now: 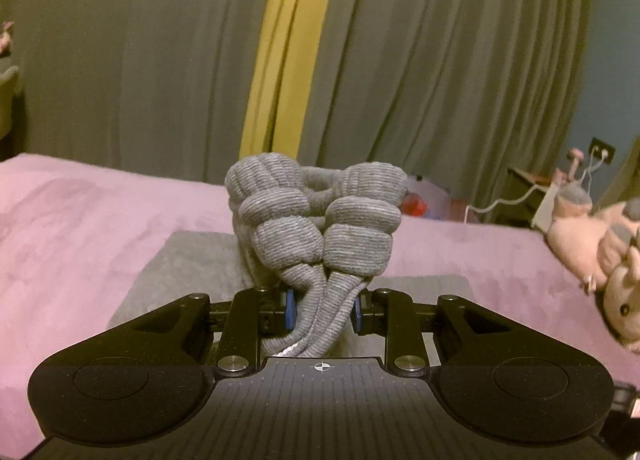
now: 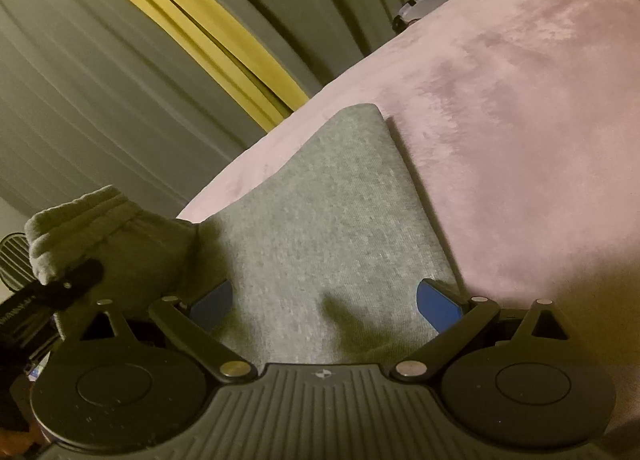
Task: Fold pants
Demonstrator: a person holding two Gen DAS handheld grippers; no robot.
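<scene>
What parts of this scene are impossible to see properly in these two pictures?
- Near end of the grey pants: both views, hidden beneath the gripper bodies.
- Left gripper, shut on the ribbed waistband: the bunched fabric hides the bed behind.
- Plush toy: left view, blurred, cut by the right edge.
- Right gripper, open: what lies underneath the pants.

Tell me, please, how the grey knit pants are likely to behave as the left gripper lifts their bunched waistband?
The grey knit pants are probably floppy: the waistband bulges in soft rolls above the shut left gripper. They will likely drape and trail over the pink plush blanket. The ribbed knit should resist slipping.
</scene>
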